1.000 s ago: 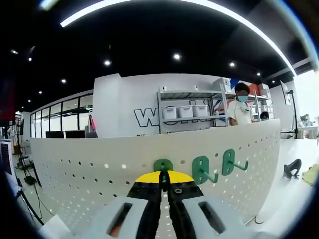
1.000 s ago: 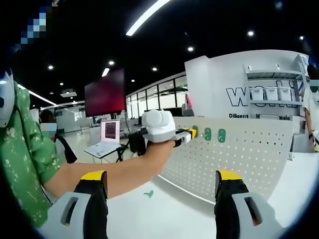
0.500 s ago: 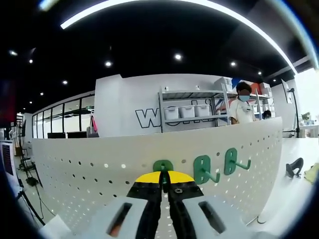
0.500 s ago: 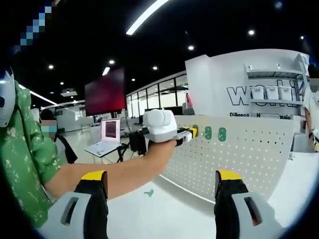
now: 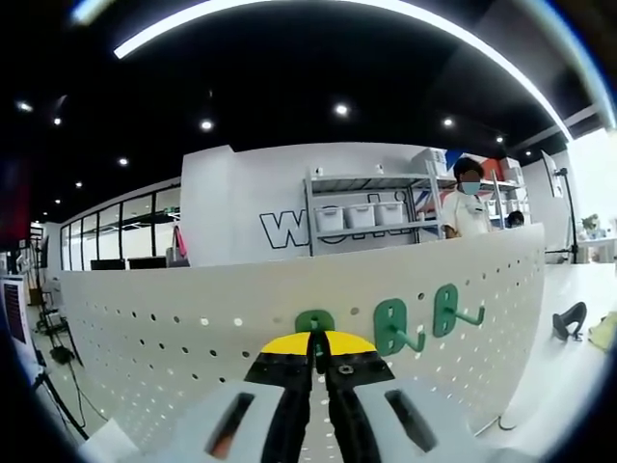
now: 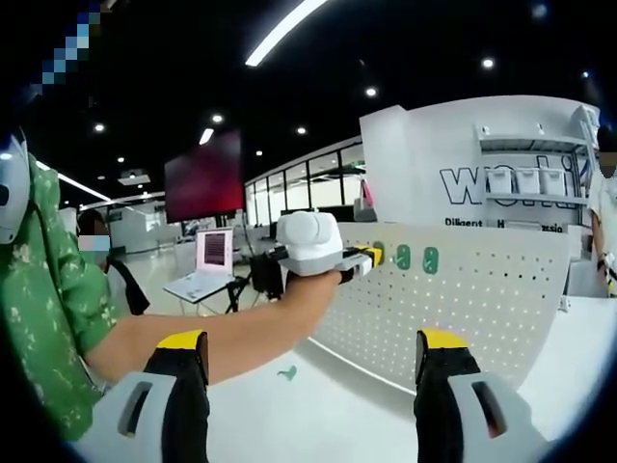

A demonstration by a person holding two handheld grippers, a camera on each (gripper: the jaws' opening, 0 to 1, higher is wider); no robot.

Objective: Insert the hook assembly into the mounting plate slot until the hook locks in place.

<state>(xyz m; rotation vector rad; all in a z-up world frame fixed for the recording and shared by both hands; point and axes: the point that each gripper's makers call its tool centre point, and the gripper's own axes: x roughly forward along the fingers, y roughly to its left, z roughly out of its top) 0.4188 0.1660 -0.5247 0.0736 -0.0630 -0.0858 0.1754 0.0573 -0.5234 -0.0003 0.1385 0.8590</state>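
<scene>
Jaws of the left gripper (image 5: 319, 359) are closed on 1 green hook (image 5: 315, 322), pressing it against the pegboard (image 5: 145, 328) dead ahead, presumably to seat it. Right gripper (image 6: 310, 371) hangs open, idle, holding nothing.

Left gripper (image 5: 319, 359): two black jaws with yellow tips, pale grey housings behind them, each with a dark oblong slot; a small screw sits on the right jaw near the tip. Right gripper (image 6: 310, 365): same build, black jaws capped yellow, grey slotted housings. Person's arm bare below a short green sleeve (image 6: 46, 318) with pale leafy print. Left gripper's white rounded body in right gripper view.
</scene>
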